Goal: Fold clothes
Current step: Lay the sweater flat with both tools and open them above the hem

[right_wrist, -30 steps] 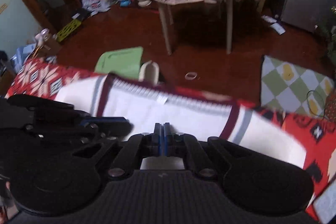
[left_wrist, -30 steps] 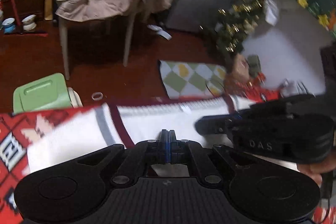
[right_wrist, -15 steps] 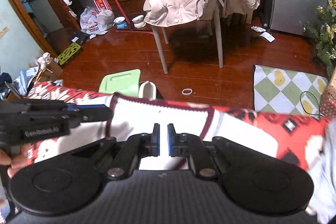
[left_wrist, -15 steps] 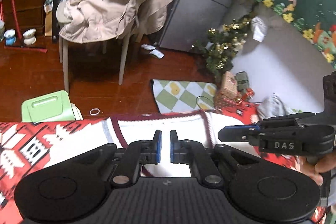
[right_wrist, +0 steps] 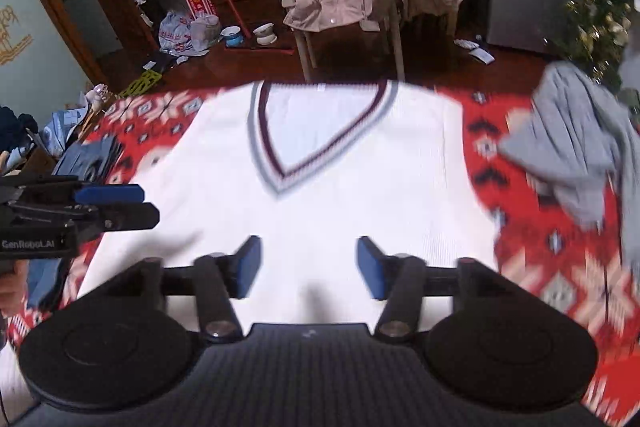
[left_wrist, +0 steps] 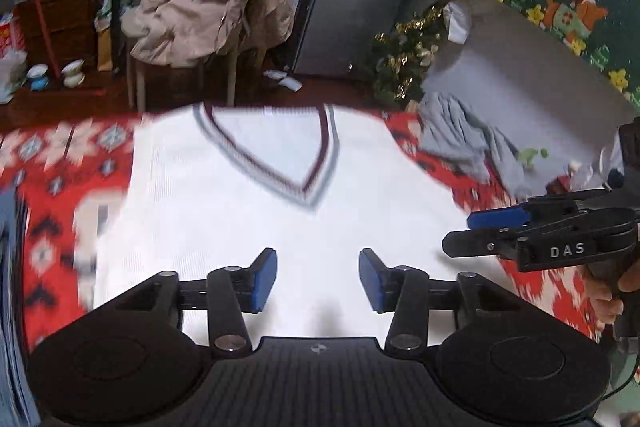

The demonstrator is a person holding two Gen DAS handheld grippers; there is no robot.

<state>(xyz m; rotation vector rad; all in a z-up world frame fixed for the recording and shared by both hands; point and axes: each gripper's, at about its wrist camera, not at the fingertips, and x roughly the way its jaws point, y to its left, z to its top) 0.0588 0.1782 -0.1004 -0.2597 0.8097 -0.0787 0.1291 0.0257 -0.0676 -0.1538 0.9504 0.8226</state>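
A white V-neck knit vest (left_wrist: 248,211) with maroon and grey trim lies flat on a red patterned cloth (left_wrist: 60,163), neck pointing away. My left gripper (left_wrist: 318,279) hovers open over its lower middle, nothing between the blue pads. In the right wrist view the same vest (right_wrist: 320,203) fills the centre, and my right gripper (right_wrist: 308,267) is also open above its lower part. The right gripper appears from the side (left_wrist: 520,235) at the right of the left wrist view. The left gripper shows at the left edge (right_wrist: 108,207) of the right wrist view.
A crumpled grey garment (right_wrist: 580,147) lies on the cloth to the right of the vest. Folded blue-grey clothes (right_wrist: 88,155) sit at the left. Beyond the cloth's far edge stands a chair draped with a beige coat (left_wrist: 212,7), and a small Christmas tree (left_wrist: 404,67).
Both grippers went from shut on the vest's collar edge to open and drew back. The vest now lies spread flat, with far more of it in view.
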